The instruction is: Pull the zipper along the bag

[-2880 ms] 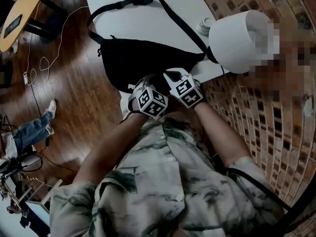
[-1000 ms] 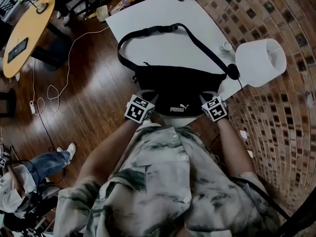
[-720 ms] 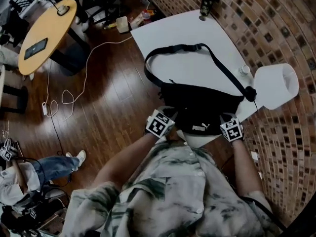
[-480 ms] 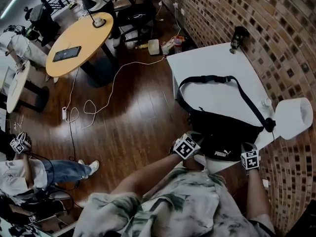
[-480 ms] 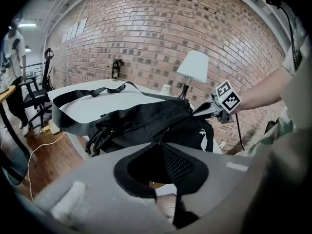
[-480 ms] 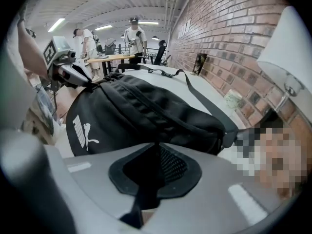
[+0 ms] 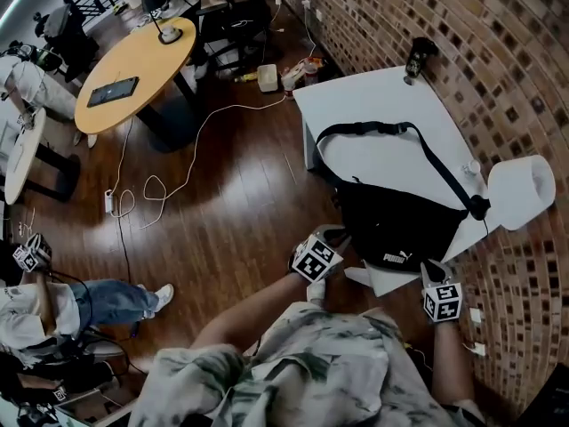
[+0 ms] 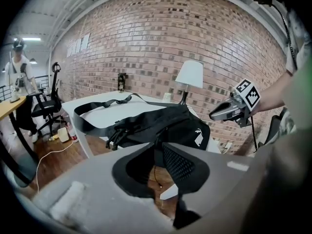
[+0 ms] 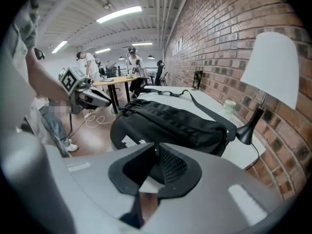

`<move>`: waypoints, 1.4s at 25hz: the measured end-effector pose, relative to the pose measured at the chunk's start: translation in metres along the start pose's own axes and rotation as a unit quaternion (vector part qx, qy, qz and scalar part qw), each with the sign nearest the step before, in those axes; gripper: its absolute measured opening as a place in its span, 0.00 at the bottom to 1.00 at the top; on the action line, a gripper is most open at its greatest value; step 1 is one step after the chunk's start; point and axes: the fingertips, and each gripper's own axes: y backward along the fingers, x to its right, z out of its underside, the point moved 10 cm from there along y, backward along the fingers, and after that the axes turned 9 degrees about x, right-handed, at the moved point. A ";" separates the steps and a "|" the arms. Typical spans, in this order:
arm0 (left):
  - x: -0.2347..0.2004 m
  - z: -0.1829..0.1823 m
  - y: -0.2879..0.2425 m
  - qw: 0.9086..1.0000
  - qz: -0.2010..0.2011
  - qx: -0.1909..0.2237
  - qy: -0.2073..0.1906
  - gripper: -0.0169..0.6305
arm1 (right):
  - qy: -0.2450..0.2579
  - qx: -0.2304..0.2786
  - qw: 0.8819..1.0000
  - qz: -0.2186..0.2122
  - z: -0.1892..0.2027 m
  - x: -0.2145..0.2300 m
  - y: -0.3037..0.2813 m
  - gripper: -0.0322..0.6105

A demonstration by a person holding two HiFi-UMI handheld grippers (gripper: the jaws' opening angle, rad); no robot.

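A black waist bag (image 7: 400,225) with a white logo lies on the white table (image 7: 373,105), its strap looped across the tabletop. It also fills the middle of both gripper views, bag (image 8: 165,123) and bag (image 9: 170,121). My left gripper (image 7: 336,233) hovers off the bag's left end, over the floor. Its jaws are opening with nothing between them, left gripper (image 8: 158,147). My right gripper (image 7: 432,267) sits at the table's near corner, just clear of the bag. The right gripper (image 9: 156,147) has its jaws drawn together and holds nothing.
A white lamp (image 7: 520,189) stands at the table's right edge beside a small cup (image 7: 471,167). A dark object (image 7: 418,56) sits at the far corner by the brick wall. A round wooden table (image 7: 133,65), floor cables (image 7: 160,185) and a seated person (image 7: 80,301) are at the left.
Both grippers, close together on the bag's near side earlier, have spread apart and drawn back from it. The head view has swung, so the table now sits at the upper right.
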 end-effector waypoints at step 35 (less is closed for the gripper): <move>0.327 0.014 0.347 0.982 0.116 0.150 0.023 0.11 | 0.006 0.251 0.965 -0.075 0.049 -0.258 0.372 0.10</move>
